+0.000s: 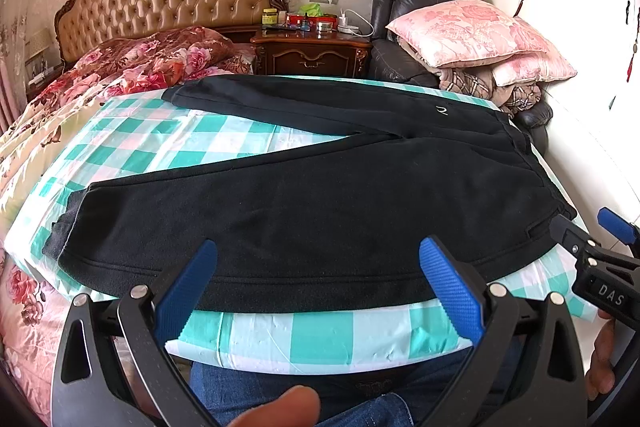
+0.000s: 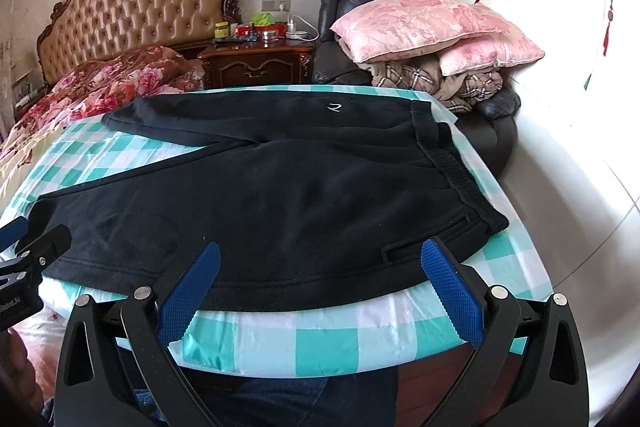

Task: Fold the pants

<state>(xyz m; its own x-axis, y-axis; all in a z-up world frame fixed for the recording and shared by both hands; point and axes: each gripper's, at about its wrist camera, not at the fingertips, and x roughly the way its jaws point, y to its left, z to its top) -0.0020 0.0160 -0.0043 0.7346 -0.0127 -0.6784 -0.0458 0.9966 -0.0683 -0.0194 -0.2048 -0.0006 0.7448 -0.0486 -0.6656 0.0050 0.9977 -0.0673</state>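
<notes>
Black fleece pants lie flat just ahead of the tool, legs splayed out to its left, elastic waistband to its right, unfolded.

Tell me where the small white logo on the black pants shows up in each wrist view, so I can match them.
Left wrist: the logo sits right of centre, upper middle, on the far leg of the pants.
Right wrist: the logo sits near centre, upper middle, left of the waistband.
Shared landmark: the pink pillow, up and right of the logo in both.
</notes>
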